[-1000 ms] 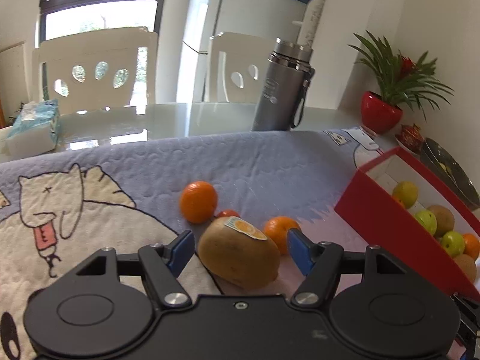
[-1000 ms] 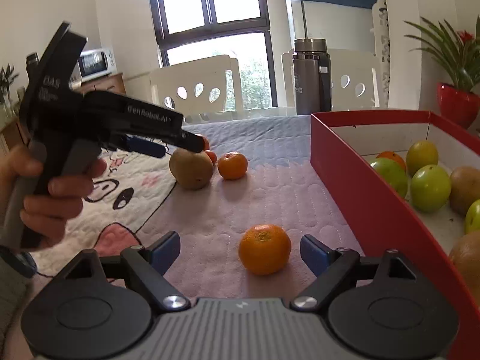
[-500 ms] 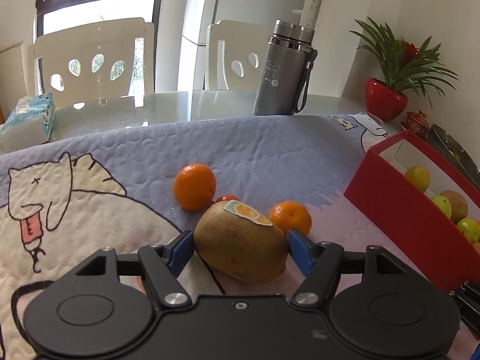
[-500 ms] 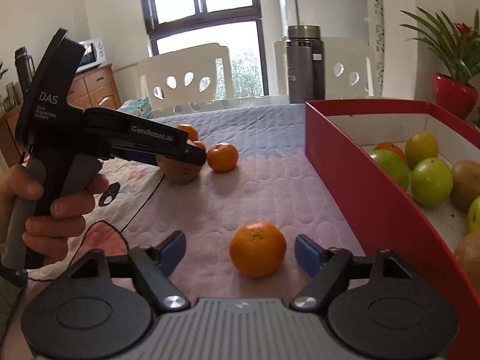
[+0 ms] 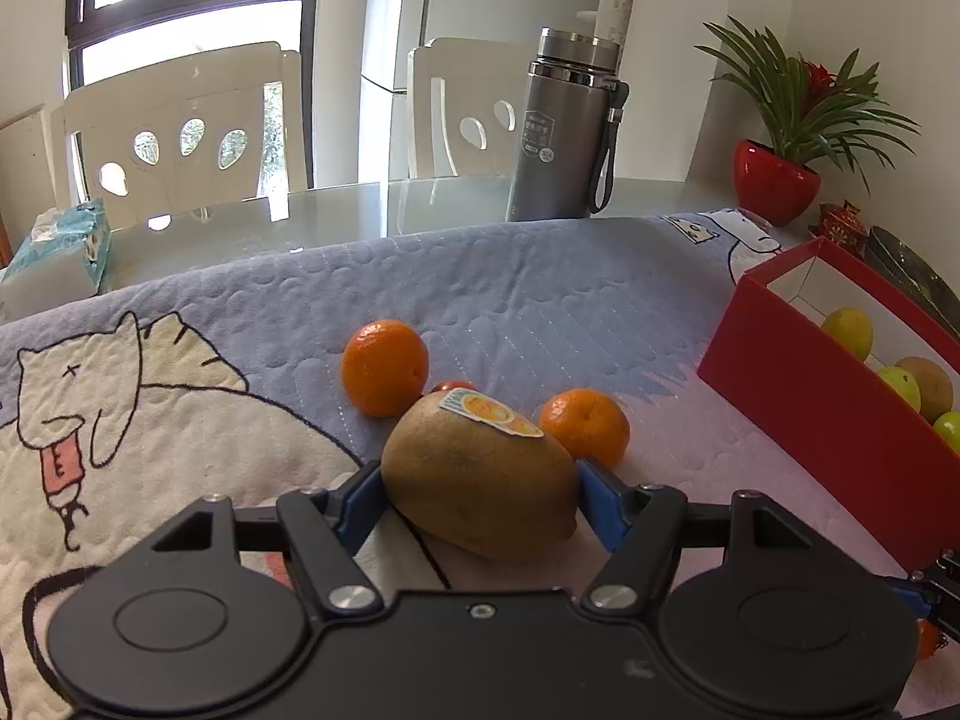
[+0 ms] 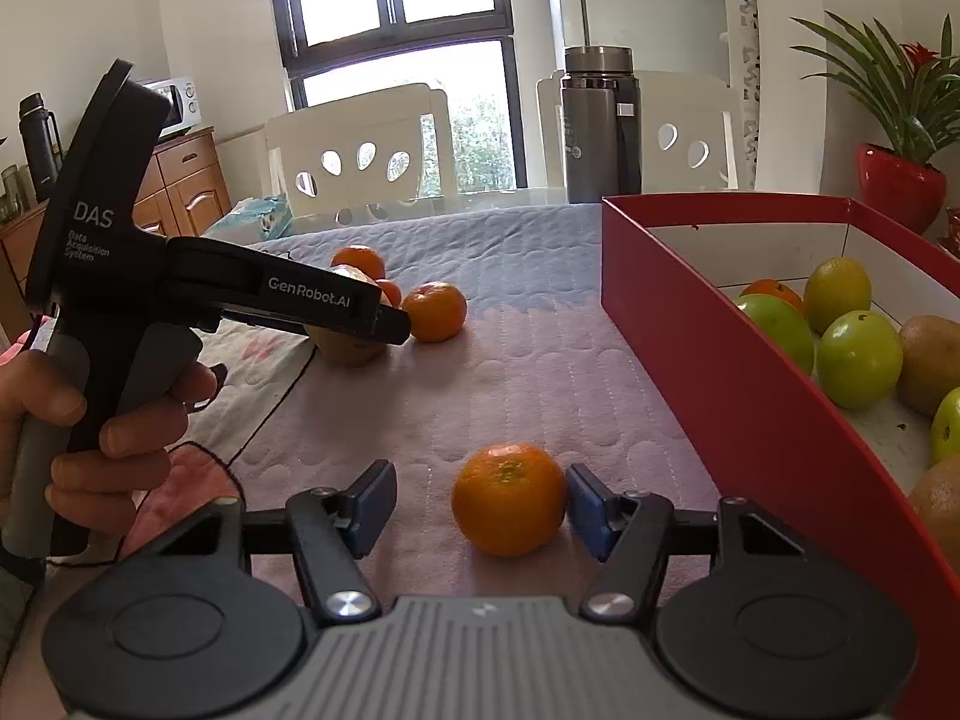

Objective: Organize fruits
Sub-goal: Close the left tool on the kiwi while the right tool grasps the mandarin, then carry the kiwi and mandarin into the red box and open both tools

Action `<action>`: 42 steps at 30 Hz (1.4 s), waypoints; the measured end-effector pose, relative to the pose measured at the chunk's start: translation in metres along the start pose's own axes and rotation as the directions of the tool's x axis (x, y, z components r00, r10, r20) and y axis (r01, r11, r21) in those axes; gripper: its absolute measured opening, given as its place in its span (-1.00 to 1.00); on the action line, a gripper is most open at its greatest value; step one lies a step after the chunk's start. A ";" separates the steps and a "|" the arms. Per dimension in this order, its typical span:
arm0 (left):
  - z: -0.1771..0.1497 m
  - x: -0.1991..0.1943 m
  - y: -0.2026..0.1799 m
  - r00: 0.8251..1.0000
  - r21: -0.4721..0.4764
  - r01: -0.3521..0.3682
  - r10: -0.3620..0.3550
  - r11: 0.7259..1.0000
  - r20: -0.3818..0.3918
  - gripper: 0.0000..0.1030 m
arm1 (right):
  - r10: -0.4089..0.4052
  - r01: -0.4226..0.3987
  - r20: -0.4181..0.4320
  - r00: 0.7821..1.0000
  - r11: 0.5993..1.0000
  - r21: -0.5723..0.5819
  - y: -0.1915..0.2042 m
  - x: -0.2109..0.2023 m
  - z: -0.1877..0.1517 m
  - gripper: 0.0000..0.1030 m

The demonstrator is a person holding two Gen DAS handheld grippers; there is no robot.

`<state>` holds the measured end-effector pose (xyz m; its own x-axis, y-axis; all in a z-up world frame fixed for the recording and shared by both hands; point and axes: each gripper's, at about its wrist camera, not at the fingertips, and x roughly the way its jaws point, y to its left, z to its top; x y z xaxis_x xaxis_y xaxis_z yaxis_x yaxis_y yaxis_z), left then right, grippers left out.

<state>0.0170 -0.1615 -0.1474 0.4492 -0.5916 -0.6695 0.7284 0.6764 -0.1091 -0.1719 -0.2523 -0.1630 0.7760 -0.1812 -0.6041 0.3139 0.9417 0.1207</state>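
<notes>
Both sets of jaws have been closing since the earlier frames. The left gripper [image 5: 477, 501] now clamps the kiwi [image 5: 480, 474], pads pressed on both sides, fruit resting on the quilted blanket [image 5: 540, 300] over the counter. The right gripper [image 6: 477, 501] is half-closed around the mandarin [image 6: 509, 498]: right pad touching, left pad apart, so not gripped yet. Likely next: lift both into the red box [image 6: 720, 372]. Kiwi fuzzy, oval, stickered; mandarin round, dimpled; box stiff card holding smooth green fruit.

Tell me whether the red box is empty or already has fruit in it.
It has fruit in it. The red box holds several green and yellow fruits, brown ones, and an orange at the back.
</notes>
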 end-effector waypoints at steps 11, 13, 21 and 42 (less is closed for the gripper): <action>0.001 -0.006 -0.005 0.999 0.035 -0.024 0.023 0.999 0.033 0.53 | -0.013 0.013 0.006 1.000 1.000 -0.002 0.000 -0.001 -0.001 -0.19; 0.003 -0.011 -0.005 0.998 0.033 -0.028 0.027 0.999 0.048 0.53 | -0.012 0.012 0.009 1.000 1.000 -0.002 0.000 -0.002 -0.001 -0.20; 0.020 -0.049 -0.030 0.989 0.069 0.004 -0.014 0.998 0.146 0.53 | 0.041 -0.041 0.079 0.996 0.999 0.003 -0.001 -0.036 0.002 -0.20; 0.089 0.032 -0.187 0.984 0.184 0.168 -0.155 0.968 -0.085 0.53 | -0.059 0.053 0.023 0.998 0.976 0.213 -0.154 -0.073 0.056 -0.20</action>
<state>-0.0590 -0.3464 -0.0834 0.2854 -0.6495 -0.7048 0.8760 0.4751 -0.0831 -0.2463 -0.3996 -0.0934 0.7684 -0.2427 -0.5921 0.4636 0.8490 0.2535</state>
